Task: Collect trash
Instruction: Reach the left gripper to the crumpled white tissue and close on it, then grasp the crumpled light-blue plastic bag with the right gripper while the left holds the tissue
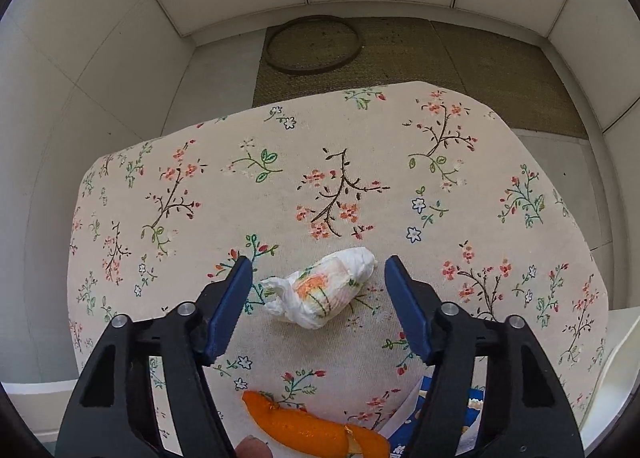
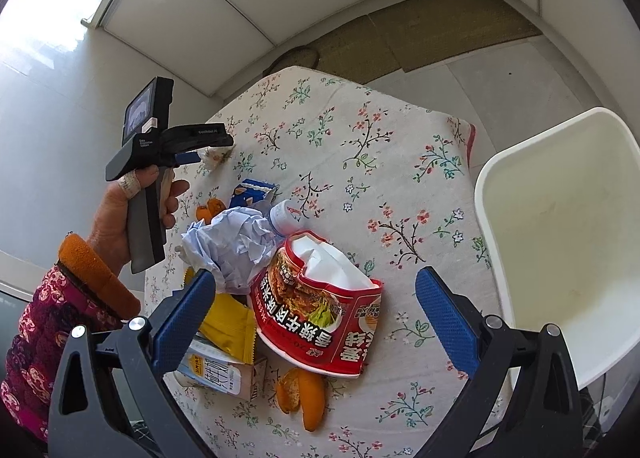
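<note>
I've got the left gripper [image 1: 319, 290] straddling the crumpled tissue wad [image 1: 320, 290], pads not yet touching, lined up for a pinch; right gripper [image 2: 316, 306] hangs released over the red noodle cup [image 2: 316, 306], beside the white bin [image 2: 560, 226].

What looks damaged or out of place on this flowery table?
The red noodle cup lies on its side, crushed and torn at the rim. Orange peel sits loose beside it, and a crumpled tissue lies apart from the pile.
</note>
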Tool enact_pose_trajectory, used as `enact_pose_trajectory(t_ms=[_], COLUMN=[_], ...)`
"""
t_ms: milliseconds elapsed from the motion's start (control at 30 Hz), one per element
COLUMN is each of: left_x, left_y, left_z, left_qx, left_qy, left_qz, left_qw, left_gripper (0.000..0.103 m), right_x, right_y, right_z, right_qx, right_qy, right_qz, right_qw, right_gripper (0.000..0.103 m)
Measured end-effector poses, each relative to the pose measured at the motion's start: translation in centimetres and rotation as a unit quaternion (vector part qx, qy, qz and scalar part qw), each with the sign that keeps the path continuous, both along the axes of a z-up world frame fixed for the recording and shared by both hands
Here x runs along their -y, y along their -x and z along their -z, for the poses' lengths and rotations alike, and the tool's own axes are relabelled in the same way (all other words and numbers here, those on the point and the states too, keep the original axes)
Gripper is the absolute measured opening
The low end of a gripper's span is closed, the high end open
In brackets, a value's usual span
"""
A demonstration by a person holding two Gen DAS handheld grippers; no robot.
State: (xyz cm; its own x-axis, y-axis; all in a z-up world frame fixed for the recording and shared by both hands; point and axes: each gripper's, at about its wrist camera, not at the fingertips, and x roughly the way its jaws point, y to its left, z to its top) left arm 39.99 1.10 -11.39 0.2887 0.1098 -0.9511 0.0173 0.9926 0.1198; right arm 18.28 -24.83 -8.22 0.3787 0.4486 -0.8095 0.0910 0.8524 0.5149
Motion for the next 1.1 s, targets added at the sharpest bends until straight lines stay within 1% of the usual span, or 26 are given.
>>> enact_pose_trajectory(t_ms=[67,100,133,200,267,400,467,533,567,600,667,733,867,933,967,1033,1067,1100], left_x=[-0.4,-0.6,-0.8,-1.3,-1.9,-3.8,-4.7,-6.1,-6.7,-7.5,-8.4,-9.1,-10.4,-10.8,-10.9,-11.1,-11.0,-11.1], left_y=[0.1,0.3,0.6,1.4,2.4,5.6,8.0,11.1,12.3,14.2,16.8,19.3,23.8,25.9,26.6,26.7,26.5,26.8], left_z=[0.4,0.6,0.6,0.3,-0.6,-3.5,-5.2,-7.1,-7.8,-8.5,-9.3,-10.1,-10.7,-10.2,-9.8,-8.9,-8.8,-9.1], left_qx=[-0.011,-0.014,-0.014,-0.002,0.015,0.049,0.072,0.094,0.102,0.113,0.127,0.144,0.187,0.21,0.214,0.198,0.193,0.197], left_qy=[0.012,0.019,0.024,0.024,0.034,0.085,0.109,0.144,0.156,0.174,0.197,0.214,0.216,0.213,0.209,0.21,0.212,0.211], left_qz=[-0.006,-0.01,-0.011,-0.013,-0.017,-0.039,-0.045,-0.055,-0.06,-0.066,-0.078,-0.084,-0.09,-0.1,-0.105,-0.109,-0.107,-0.105], left_qw=[0.9999,0.9997,0.9995,0.9996,0.9992,0.9944,0.9904,0.9836,0.9807,0.976,0.9691,0.9624,0.9541,0.9492,0.9484,0.9514,0.952,0.9516], left_gripper=[0.05,0.041,0.038,0.037,0.036,0.036,0.036,0.036,0.036,0.036,0.036,0.036,0.036,0.036,0.036,0.036,0.036,0.036], right_x=[-0.2,-0.2,-0.2,-0.4,-0.7,-2.3,-3.7,-5.4,-6.2,-7.1,-8.3,-9.1,-11.0,-11.9,-12.3,-12.8,-13.0,-13.2], right_y=[-0.1,-0.1,-0.2,-0.4,-0.7,-1.4,-1.7,-1.9,-2.0,-2.2,-2.2,-2.5,-2.5,-2.3,-2.3,-2.5,-2.7,-2.8], right_z=[0.0,-0.1,0.0,-0.1,-0.2,-0.9,-1.3,-1.7,-1.8,-1.8,-1.7,-1.3,-0.7,-0.6,-0.5,-0.1,0.2,0.5], right_qx=[0.0,0.001,0.002,0.005,0.01,0.044,0.066,0.086,0.09,0.093,0.095,0.09,0.091,0.097,0.099,0.098,0.095,0.093], right_qy=[0.004,0.007,0.009,0.013,0.015,0.029,0.042,0.051,0.055,0.061,0.075,0.078,0.098,0.11,0.112,0.113,0.112,0.112], right_qz=[-0.002,-0.001,-0.001,0.001,0.0,-0.019,-0.039,-0.07,-0.086,-0.103,-0.12,-0.134,-0.165,-0.177,-0.18,-0.182,-0.182,-0.18], right_qw=[1.0,1.0,1.0,1.0,1.0,0.998,0.996,0.993,0.991,0.988,0.985,0.984,0.977,0.973,0.972,0.972,0.972,0.973], right_gripper=[0.097,0.097,0.097,0.097,0.097,0.097,0.097,0.097,0.097,0.097,0.097,0.097,0.097,0.097,0.097,0.097,0.097,0.097])
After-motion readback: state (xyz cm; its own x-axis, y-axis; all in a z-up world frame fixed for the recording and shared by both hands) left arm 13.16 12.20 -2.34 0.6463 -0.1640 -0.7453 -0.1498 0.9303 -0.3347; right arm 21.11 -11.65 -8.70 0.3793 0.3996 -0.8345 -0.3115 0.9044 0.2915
